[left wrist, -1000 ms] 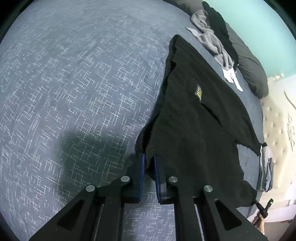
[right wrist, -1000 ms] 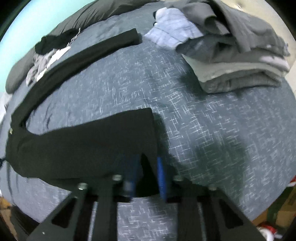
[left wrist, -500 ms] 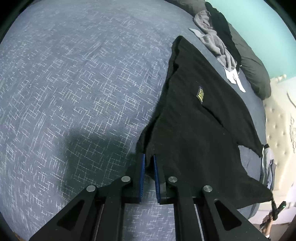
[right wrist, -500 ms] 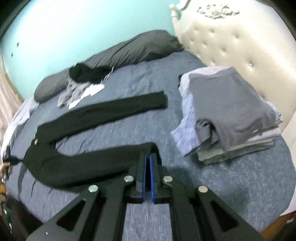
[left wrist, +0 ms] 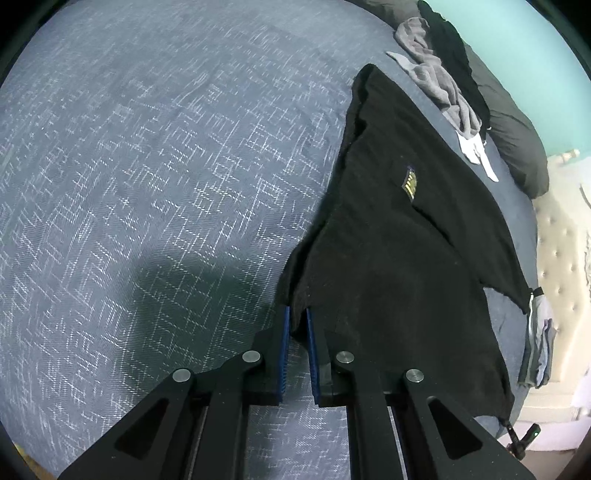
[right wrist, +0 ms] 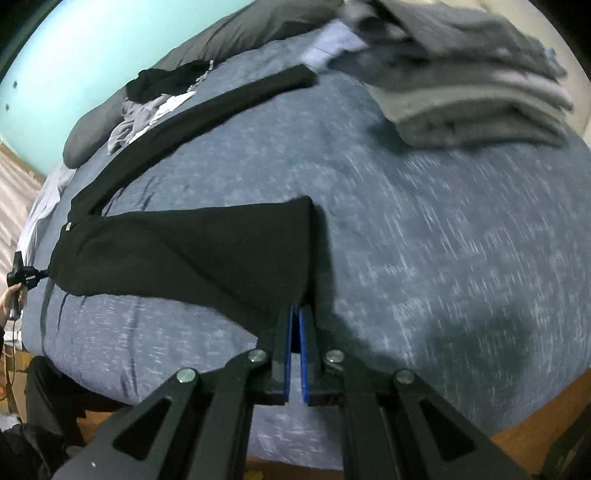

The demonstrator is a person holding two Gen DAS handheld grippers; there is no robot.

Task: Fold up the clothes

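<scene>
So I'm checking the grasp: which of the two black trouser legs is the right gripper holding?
The near leg, whose hem corner is pinched in the right gripper. The far leg lies flat and untouched, stretching toward the folded grey clothes stack.

One black pair of trousers (right wrist: 192, 251) lies across one blue bedspread (right wrist: 406, 229), with two legs, one near and one far. At the far right sits one stack of folded clothes (right wrist: 469, 99). At the far left lie one dark pillow (right wrist: 229, 33) and one loose heap of clothes (right wrist: 155, 92); two grippers are in view, left gripper (left wrist: 297, 321) and right gripper (right wrist: 295, 317).
</scene>
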